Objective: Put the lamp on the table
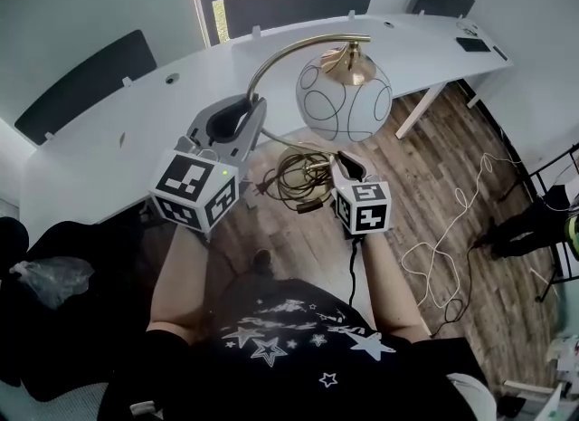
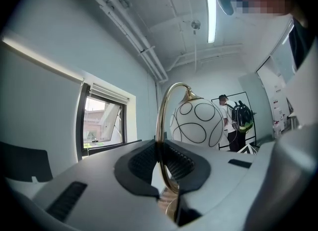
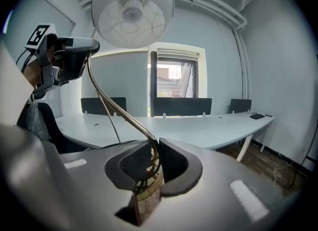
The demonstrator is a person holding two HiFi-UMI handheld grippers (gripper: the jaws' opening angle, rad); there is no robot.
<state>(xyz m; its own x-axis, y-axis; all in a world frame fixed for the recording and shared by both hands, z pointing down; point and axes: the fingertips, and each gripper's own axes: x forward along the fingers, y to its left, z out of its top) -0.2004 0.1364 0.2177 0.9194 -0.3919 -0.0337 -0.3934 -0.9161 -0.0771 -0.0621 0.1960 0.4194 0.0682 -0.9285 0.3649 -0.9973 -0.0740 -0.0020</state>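
An office: a long curved white bench [image 1: 398, 52] sweeps from nine to two o'clock, with dark rectangular screens [image 1: 298, 3] along its far edge and a window [image 3: 173, 83] at twelve.

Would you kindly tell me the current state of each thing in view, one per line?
Lamp: held in the air by both grippers, not yet on the table.
Left gripper: shut on the lamp's curved stem.
Right gripper: shut on the lamp low down, by its base.
Cord: coiled up at the lamp's base.
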